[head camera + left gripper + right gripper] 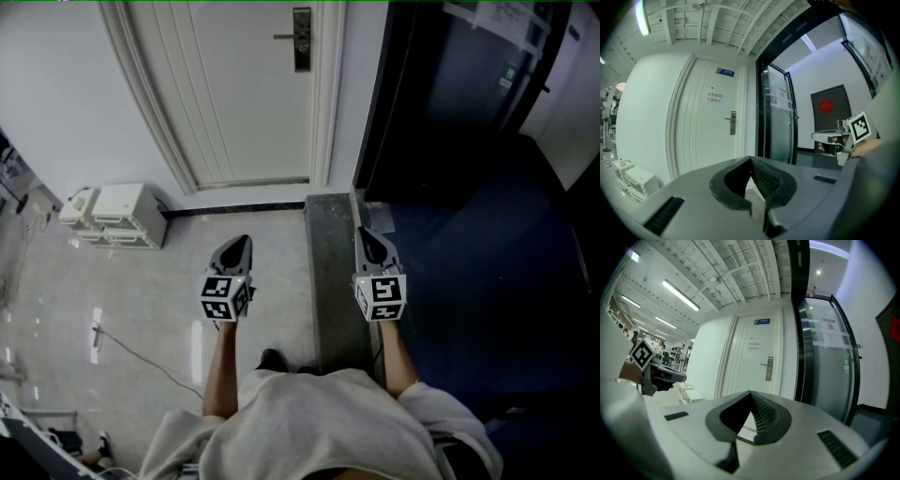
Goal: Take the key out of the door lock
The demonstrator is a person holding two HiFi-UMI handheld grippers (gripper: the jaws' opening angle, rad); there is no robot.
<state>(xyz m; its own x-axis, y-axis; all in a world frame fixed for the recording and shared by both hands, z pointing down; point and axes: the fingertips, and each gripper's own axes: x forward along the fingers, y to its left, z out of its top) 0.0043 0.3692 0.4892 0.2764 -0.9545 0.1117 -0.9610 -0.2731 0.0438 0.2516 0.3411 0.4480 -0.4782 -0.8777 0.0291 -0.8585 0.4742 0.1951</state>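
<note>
Door lock: on the right side of the white door, well ahead of both grippers; any key in it is too small to make out.
Left gripper: jaws together, empty, pointing toward the door.
Right gripper: jaws together, empty, level with the left one.

Door lock: tall dark metal plate, upright, lever handle pointing left. Fixed at the right edge of the closed white door, far centre. Key: too small to make out.

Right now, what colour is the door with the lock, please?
The door is white, clearest in the head view.
</note>
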